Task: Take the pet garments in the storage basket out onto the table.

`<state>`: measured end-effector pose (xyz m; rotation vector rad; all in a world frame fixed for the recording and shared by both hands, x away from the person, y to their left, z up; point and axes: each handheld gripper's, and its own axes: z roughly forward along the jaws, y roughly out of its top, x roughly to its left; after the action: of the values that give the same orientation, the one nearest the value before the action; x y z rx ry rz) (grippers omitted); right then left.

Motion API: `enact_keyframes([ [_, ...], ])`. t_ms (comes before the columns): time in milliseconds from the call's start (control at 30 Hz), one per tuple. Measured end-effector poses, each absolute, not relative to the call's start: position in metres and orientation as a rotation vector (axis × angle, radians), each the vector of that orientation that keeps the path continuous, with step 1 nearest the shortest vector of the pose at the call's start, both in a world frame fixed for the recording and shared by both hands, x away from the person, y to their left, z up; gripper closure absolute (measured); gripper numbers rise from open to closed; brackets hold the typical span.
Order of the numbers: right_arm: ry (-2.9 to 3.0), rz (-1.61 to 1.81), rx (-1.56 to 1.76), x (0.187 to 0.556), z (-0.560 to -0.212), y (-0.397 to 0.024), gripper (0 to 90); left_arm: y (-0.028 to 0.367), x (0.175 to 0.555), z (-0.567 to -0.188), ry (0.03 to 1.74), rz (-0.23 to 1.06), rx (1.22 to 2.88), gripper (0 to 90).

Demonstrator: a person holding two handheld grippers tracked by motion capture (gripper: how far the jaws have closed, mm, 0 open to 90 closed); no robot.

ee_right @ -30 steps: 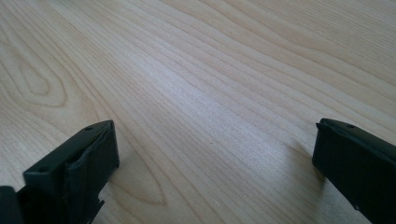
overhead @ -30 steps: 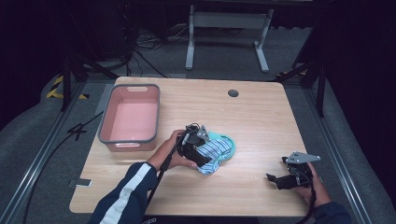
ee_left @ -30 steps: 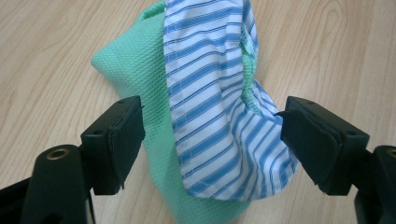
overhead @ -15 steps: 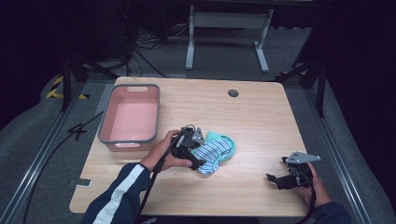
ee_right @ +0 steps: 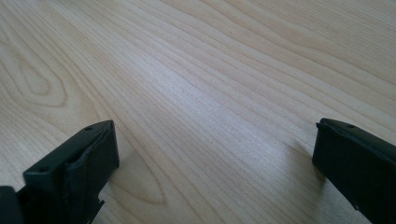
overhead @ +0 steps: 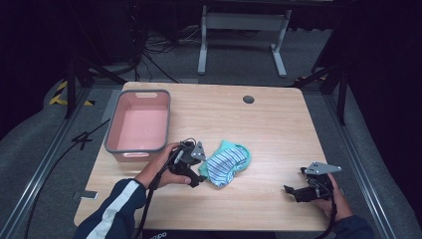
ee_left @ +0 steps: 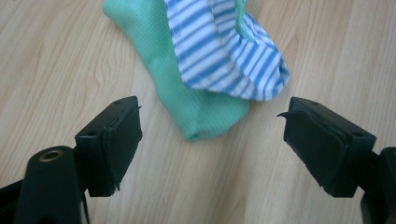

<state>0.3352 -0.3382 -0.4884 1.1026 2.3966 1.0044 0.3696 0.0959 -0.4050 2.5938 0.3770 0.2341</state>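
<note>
- Left gripper [overhead: 195, 172]: jaws spread wide, nothing pinched betw. them; seen along its own view [ee_left: 212, 140], the pads stand to either side of bare wood, just short of the cloth.
- Cloth bundle [overhead: 226, 163]: green mesh piece w/ a blue-and-white striped piece [ee_left: 224, 51] lying over it; sits straight ahead of the left jaws, its green tip [ee_left: 201, 121] nearest them, not touching either pad.
- Right gripper [overhead: 304, 191]: jaws likewise apart and empty, resting low over the table [ee_right: 210, 93], well apart from the bundle, off to the left gripper's far side.
- Pink tub [overhead: 138, 124]: behind and to the outer side of the left gripper, near but apart; looks empty.
- Risk 1: closing from here would prob. nip the green tip alone; striped layer is loose on top and may slide off when lifted.
- Risk 2: approach too flat → pads push the bundle ahead instead of straddling it, bunching the fabric.
- Risk 3: pads driven onto the wood may scrape and close w/o catching cloth.
- Risk 4: trailing cable [overhead: 154, 186] lies beside the hand; could snag on a swing toward the tub.
</note>
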Motion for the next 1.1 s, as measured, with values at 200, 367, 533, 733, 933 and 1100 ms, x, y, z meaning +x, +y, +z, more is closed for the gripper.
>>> enact_keyframes([
  [200,2.397,1.004,1.102,0.335,-0.488,-0.338,0.7,0.113,0.359,-0.413,0.358,0.253,2.643,20.0],
  [367,2.396,1.004,1.103,0.335,-0.488,-0.338,0.7,0.125,0.353,-0.418,0.367,0.273,2.661,20.3],
  [533,2.396,1.004,1.103,0.335,-0.488,-0.338,0.8,0.142,0.345,-0.422,0.374,0.301,2.671,20.3],
  [733,2.395,1.005,1.106,0.335,-0.488,-0.338,0.7,0.166,0.338,-0.424,0.4,0.328,2.665,20.9],
  [933,2.395,1.004,1.105,0.335,-0.488,-0.338,0.7,0.192,0.33,-0.427,0.444,0.36,2.668,21.2],
  [1100,2.396,1.004,1.105,0.335,-0.488,-0.338,0.7,0.218,0.325,-0.432,0.493,0.386,2.647,20.7],
])
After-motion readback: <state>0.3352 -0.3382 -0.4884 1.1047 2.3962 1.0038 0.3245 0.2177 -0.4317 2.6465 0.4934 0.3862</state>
